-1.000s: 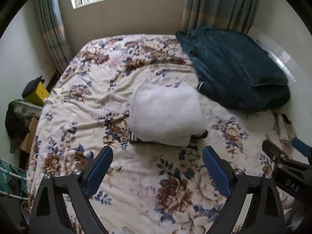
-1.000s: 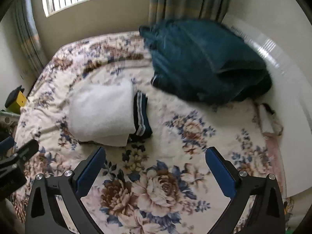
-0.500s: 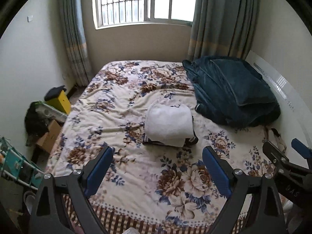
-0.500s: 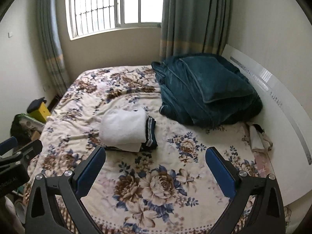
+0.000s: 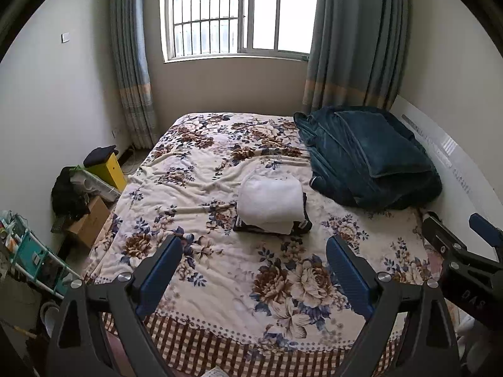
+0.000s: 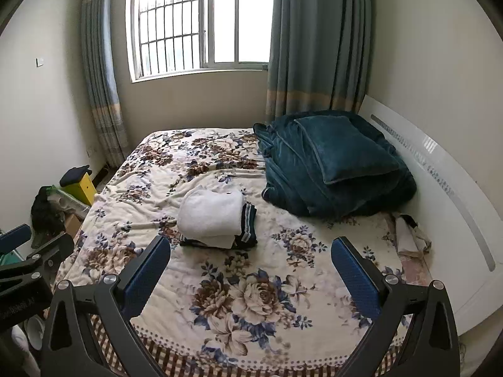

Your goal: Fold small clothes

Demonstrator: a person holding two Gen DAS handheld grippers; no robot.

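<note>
Lying mid-frame, the folded white garment point(image 5: 271, 201) sits well beyond both wide-spread, empty grippers, left gripper point(image 5: 253, 270) and right gripper point(image 6: 251, 270) about equally distant.

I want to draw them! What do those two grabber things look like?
Both the left gripper and right gripper match: black angular frames, silver round bolts, and flat blue textured pads lining the jaws. The other gripper's black body, seen from each camera, carries pale lettering too blurred to read.
</note>
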